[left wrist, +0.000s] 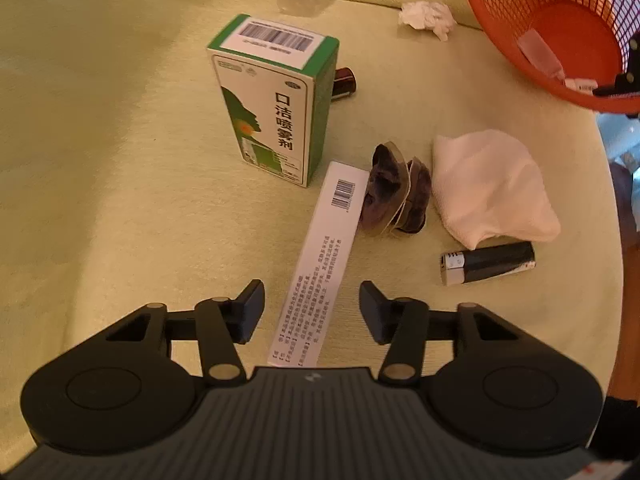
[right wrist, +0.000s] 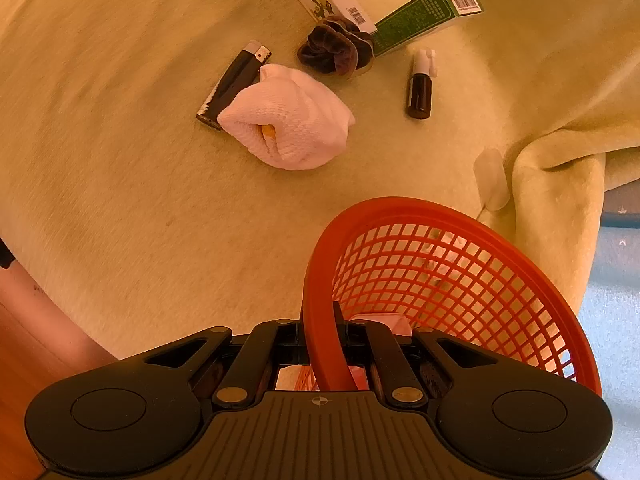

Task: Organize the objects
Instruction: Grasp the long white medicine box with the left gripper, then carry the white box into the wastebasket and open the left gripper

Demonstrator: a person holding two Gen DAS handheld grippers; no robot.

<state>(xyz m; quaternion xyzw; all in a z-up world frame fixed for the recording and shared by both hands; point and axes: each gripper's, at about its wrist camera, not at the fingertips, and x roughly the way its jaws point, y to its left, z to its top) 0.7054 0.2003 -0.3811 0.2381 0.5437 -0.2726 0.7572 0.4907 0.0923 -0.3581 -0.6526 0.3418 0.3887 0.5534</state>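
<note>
- Left gripper (left wrist: 312, 312), jaws apart, straddles the long white box (left wrist: 320, 264) at lower centre; likely light, stiff card, best pinched across its narrow sides.
- Right gripper (right wrist: 320, 336) is clamped on the orange basket (right wrist: 460, 240) rim, lower right.

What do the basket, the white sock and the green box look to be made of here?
Basket: moulded plastic, orange-red with a slight sheen; the regular open grid and smooth thick rim suggest it. Sock: soft knit fabric, matte; a fine ribbed weave shows and it lies bunched. Green box: printed cardboard, probably lightly coated; sharp folded edges, a barcode and printed text.
</note>
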